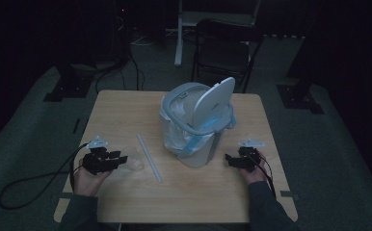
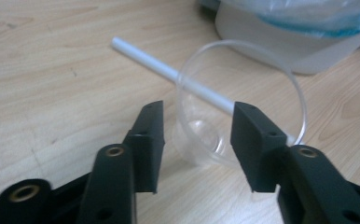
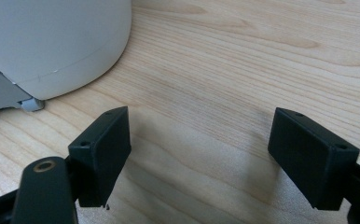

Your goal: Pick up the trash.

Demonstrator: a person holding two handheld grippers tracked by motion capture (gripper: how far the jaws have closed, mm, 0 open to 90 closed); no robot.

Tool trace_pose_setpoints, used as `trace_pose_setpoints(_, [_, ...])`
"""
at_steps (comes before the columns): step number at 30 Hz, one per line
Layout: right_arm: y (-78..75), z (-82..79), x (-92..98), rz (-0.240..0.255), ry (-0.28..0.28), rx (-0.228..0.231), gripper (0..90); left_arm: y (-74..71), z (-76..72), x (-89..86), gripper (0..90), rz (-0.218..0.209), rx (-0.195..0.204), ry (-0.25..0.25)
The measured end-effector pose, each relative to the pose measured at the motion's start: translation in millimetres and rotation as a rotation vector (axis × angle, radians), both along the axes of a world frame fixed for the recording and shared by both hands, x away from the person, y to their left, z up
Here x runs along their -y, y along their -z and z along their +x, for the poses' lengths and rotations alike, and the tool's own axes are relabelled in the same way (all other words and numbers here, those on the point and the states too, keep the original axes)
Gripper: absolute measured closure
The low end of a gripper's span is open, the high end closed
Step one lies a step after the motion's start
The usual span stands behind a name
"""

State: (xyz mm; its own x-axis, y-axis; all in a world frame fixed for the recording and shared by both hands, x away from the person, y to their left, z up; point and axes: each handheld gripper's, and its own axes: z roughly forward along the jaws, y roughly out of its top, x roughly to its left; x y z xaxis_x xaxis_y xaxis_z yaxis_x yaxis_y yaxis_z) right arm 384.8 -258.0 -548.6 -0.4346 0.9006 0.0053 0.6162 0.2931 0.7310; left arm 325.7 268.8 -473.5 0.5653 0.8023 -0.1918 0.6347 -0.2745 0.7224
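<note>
Two hand-held grippers at work over a wooden table, one near each lower corner. At about 8 o'clock from the table's middle in the high view, left gripper, cable trailing off toward 8 o'clock. Jaws half parted in the left gripper view, straddling the base end of a clear plastic cup lying on its side, mouth facing away toward 1 o'clock. Cup wall right against the inner face of the right-hand pad; a slim gap at the left-hand pad, so not clamped as far as can be told. In the high view, cup faint, just off the jaw tips at 3 o'clock.

Beyond the cup, a white straw flat on the wood, running from 10 o'clock toward 4 o'clock, seen through the clear wall. In the high view, straw between cup and bin, slanting from 11 to 5 o'clock.

At the table's centre, a grey bin with lid tipped up and a pale bag with blue ties folded over the rim; its base at 1 o'clock in the left gripper view.

At 4 o'clock from the bin, right gripper, jaws spread wide with bare wood between them; bin's rounded base at 10 o'clock there.
</note>
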Motion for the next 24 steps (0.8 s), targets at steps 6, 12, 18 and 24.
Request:
trace_pose_setpoints(6, [0.0,0.0,0.0,0.000,0.000,0.000,19.9,6.0,-10.5,-2.1,74.1,0.055,0.004,-0.001])
trace_pose_setpoints(12, [0.0,0.0,0.0,0.000,0.000,0.000,19.9,15.3,-17.5,-3.3,84.0,0.079,-0.004,-0.001])
trace_pose_setpoints(18, [0.0,0.0,0.0,0.000,0.000,0.000,19.9,9.6,-16.9,-6.7,87.2,0.052,0.045,-0.041])
trace_pose_setpoints(24, [0.0,0.0,0.0,0.000,0.000,0.000,19.9,4.0,-15.8,-6.5,87.3,0.044,0.068,-0.051])
